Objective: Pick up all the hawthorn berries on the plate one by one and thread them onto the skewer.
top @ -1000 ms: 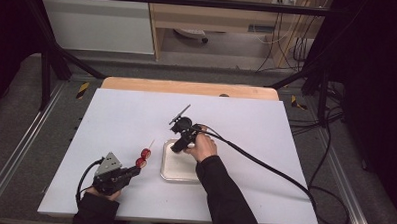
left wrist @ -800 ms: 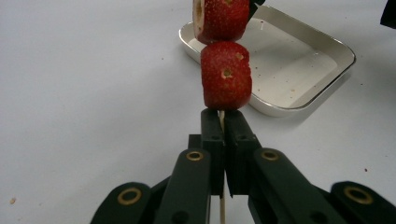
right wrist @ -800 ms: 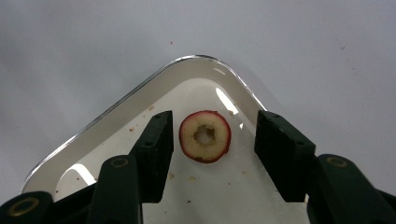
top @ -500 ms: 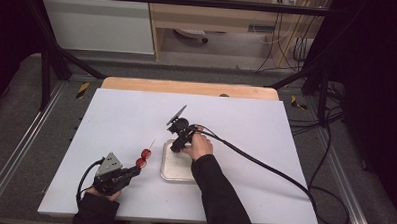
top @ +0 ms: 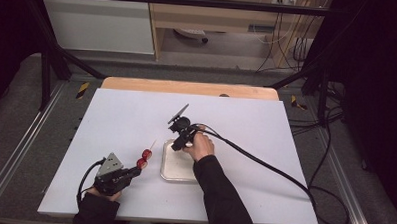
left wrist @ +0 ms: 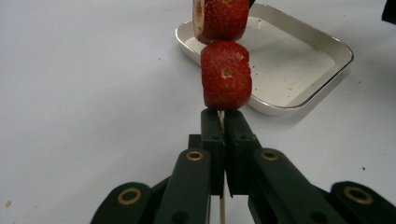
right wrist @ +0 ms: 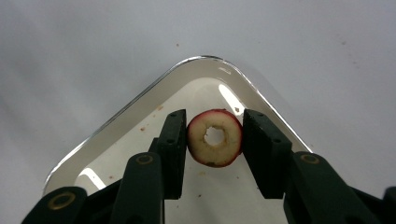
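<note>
Right jaws: just been closing, pads at both sides of fruit ring [right wrist: 215, 138] in tray [right wrist: 140, 122].
Right gripper [top: 178, 144]: frame centre, tipped down over tray's upper edge.
Left jaws: pressed on skewer [left wrist: 222, 121] below two red pieces [left wrist: 226, 74].
Left gripper [top: 133, 171]: lower left, level, aimed toward tray.

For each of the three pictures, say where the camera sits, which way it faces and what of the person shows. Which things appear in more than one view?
High view: above the person's side, facing forward and down on the table; both forearms, left gripper, right gripper.
Left gripper view: along shut jaws pinching the skewer with two fruit pieces.
Right gripper view: down between its jaws, on a fruit ring.
Shared: the white tray.
</note>
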The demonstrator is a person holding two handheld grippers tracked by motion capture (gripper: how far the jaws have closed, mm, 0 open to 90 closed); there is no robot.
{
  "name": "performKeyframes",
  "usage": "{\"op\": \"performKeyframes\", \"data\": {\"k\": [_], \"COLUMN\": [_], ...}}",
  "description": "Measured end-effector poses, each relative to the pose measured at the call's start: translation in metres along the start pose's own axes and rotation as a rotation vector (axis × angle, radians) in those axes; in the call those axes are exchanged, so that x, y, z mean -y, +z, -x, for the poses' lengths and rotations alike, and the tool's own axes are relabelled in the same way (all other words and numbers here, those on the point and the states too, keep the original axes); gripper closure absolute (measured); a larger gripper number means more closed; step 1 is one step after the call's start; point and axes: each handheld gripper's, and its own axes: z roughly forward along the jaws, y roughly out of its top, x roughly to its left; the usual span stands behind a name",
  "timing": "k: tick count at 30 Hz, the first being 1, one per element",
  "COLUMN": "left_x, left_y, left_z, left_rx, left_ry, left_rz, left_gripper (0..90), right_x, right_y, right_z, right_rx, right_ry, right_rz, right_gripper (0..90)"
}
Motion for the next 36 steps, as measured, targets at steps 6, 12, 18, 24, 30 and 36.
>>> {"op": "performKeyframes", "data": {"k": [6,12,18,24,30,36], "left_x": [-0.001,-0.002,-0.003,-0.005,-0.006,-0.008], "left_y": [0.001,0.001,0.003,0.003,0.004,0.004], "left_z": [0.002,0.005,0.01,0.016,0.021,0.026], "left_rx": [0.003,0.008,0.011,0.012,0.015,0.02], "left_ry": [0.006,0.01,0.024,0.041,0.031,0.009], "left_rz": [0.0,0.004,0.007,0.01,0.027,0.052], "left_gripper": [87.5,87.6,87.6,87.5,87.5,87.6], "right_x": [0.01,0.029,0.057,0.081,0.099,0.108], "right_y": [-0.026,-0.044,-0.054,-0.058,-0.057,-0.053], "right_z": [-0.004,-0.007,-0.003,0.0,0.0,-0.007], "right_rx": [-0.04,-0.085,-0.189,-0.243,-0.298,-0.334], "right_ry": [0.035,0.075,0.163,0.256,0.352,0.41], "right_rz": [0.085,0.164,0.332,0.488,0.645,0.806], "right_gripper": [61.4,61.4,61.4,61.5,61.6,61.7]}}
